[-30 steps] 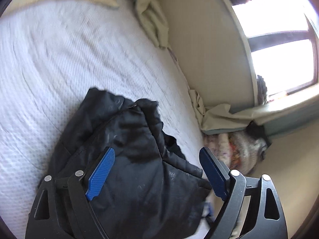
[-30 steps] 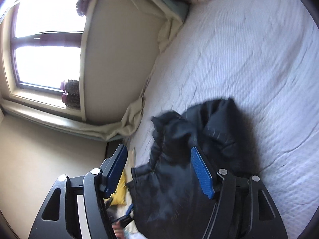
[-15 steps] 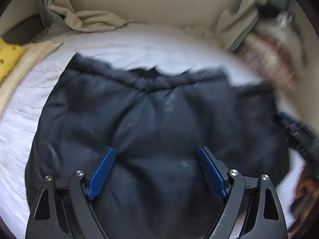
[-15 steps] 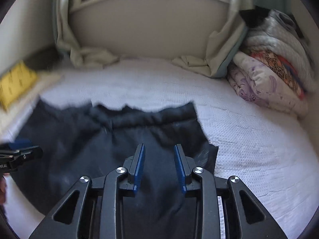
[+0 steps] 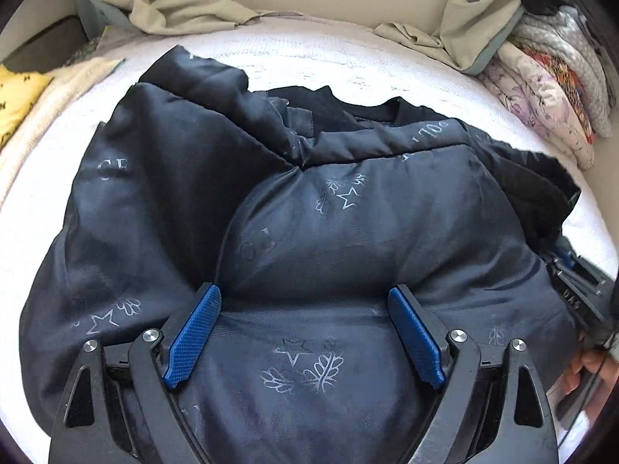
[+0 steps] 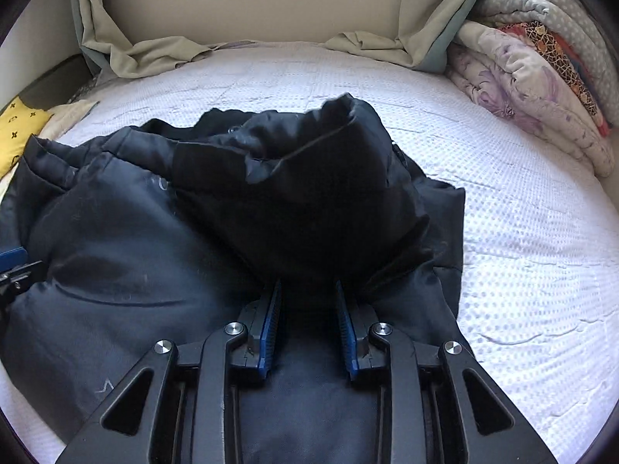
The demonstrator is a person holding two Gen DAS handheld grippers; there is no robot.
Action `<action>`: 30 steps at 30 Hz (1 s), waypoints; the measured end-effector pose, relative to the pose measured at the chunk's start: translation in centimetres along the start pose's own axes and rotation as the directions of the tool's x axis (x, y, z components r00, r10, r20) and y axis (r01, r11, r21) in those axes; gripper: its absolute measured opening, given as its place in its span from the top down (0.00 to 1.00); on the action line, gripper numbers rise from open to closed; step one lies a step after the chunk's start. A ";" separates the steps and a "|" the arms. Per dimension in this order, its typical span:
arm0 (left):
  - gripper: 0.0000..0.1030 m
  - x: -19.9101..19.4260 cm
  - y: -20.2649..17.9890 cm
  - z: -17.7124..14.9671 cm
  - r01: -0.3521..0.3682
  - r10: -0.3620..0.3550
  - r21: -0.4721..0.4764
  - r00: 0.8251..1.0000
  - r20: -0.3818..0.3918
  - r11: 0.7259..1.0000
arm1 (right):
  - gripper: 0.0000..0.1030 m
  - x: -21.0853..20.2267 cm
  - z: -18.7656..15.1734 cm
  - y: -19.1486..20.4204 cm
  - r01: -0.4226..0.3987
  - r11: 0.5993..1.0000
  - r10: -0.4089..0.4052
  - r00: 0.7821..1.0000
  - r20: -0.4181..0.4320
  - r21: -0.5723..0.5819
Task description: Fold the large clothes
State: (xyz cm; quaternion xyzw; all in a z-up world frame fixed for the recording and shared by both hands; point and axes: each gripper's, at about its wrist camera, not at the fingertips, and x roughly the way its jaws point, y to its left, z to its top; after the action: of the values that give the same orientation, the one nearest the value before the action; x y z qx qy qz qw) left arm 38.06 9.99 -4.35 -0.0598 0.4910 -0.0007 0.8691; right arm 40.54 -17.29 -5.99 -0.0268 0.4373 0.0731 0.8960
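Compared with the earlier frames, both views now face the wall and the dark jacket (image 5: 309,232) lies bunched mid-mattress (image 6: 522,251). Open sheet remains to its right; folded quilts (image 6: 534,77) and curtain hems (image 5: 185,15) border the far edge. Left gripper (image 5: 305,332) stands wide, gripping nothing. Right gripper (image 6: 307,328) has just been closing and pinches a jacket fold.

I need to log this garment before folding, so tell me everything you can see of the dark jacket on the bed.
The dark jacket is navy, padded and slightly shiny, its lining printed with pale stars, leaves and letters. It lies crumpled and bunched on the white bedspread. The right gripper pinches a raised fold; the left gripper straddles a puffed section, jaws wide.
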 end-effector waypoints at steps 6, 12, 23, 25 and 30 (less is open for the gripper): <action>0.16 -4.1 2.3 1.7 0.035 -0.031 -0.059 0.997 0.070 0.998 | 0.77 -1.5 1.7 -1.0 -0.074 0.994 0.076 0.997 -0.028 0.079; 0.20 -3.6 6.5 2.2 -0.030 0.042 -0.162 0.997 0.068 0.986 | 0.77 -5.0 3.3 -3.5 -0.065 0.984 0.049 0.994 0.098 0.164; 0.25 -0.7 9.0 0.9 0.051 -0.044 -0.243 0.998 0.035 0.969 | 0.95 -0.4 2.0 -5.9 -0.107 0.963 0.118 0.993 -0.029 0.247; 0.24 -0.3 8.4 0.7 0.019 -0.012 -0.203 0.999 0.036 0.979 | 0.96 0.5 1.6 -6.4 -0.135 0.951 0.148 0.989 -0.025 0.279; 0.18 -1.5 7.7 1.3 0.005 0.003 -0.214 0.999 0.035 0.977 | 0.93 -0.5 1.8 -7.0 -0.169 0.933 0.187 0.982 -0.026 0.319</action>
State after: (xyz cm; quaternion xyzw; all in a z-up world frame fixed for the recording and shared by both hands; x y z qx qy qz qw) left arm 37.94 17.90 -3.20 -0.1534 0.4727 0.0529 0.8661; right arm 42.71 -24.06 -4.60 0.1542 0.4687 0.0824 0.8659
